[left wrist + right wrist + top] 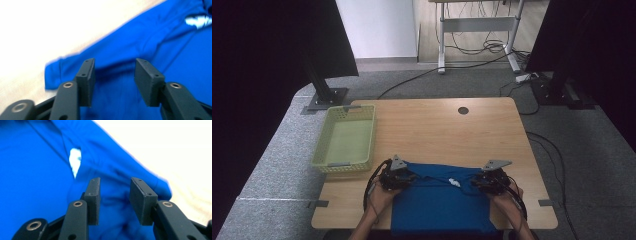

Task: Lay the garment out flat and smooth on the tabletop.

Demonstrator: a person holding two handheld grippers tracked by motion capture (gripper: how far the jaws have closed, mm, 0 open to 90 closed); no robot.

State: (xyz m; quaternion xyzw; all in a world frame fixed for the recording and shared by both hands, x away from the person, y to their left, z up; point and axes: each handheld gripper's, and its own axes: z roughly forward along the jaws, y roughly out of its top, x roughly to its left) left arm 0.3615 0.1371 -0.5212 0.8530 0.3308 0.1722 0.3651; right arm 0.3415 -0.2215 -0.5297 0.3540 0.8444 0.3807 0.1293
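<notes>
Just ahead of my left gripper (115, 75) lies the blue shirt's (439, 200) left shoulder fold; right gripper (115, 195) mirrors it at the other shoulder. Both approx half open, nothing held. Shirt flat on bench (437, 130), collar edge running L–R between them.

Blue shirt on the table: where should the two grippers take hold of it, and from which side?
Probably at the two far corners of the blue shirt, where the folded fabric is bunched thick enough to pinch. The left gripper would come onto the left corner from above, the right gripper onto the right corner. Both stand open over the cloth, gripping nothing.
</notes>
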